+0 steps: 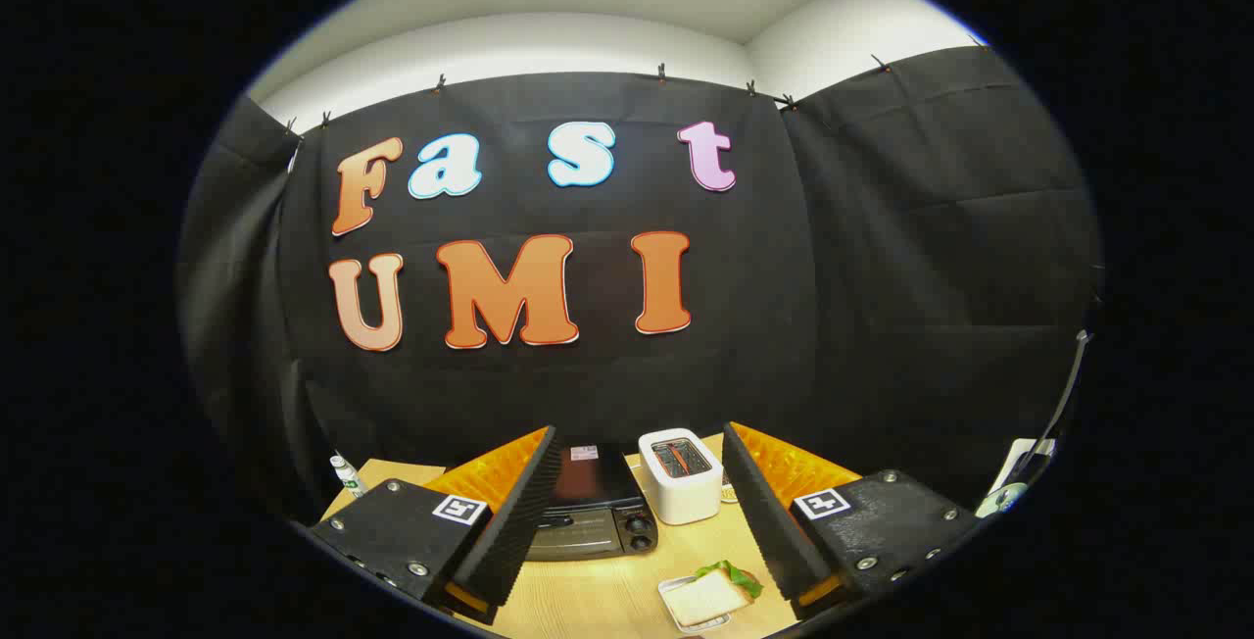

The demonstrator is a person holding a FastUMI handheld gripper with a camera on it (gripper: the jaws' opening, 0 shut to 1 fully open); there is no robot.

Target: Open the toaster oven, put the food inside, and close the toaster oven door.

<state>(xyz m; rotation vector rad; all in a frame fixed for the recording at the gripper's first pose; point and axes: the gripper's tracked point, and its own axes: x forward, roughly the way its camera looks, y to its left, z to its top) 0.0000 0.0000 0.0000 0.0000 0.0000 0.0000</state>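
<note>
The toaster oven (595, 512) sits on the light wooden tabletop (598, 600), dark-bodied, its door shut and two knobs showing at the right end of its front. It lies just ahead of the jaws, partly hidden behind the left finger. At about 3 o'clock from it, touching or nearly so, stands a white pop-up toaster (681, 475) with its slots facing up. The food, a sandwich (713, 594) with a green leaf poking out of one side, rests on a small white tray (676, 603) at about 5 o'clock from the oven, nearer the gripper and between the fingers, close to the right one. The gripper (639, 521) has its jaws spread wide with nothing between them. Off at 9 o'clock from the oven, at the tabletop's far left corner, stands a small bottle (345, 473). Black cloth (882, 276) hangs behind everything.
</note>
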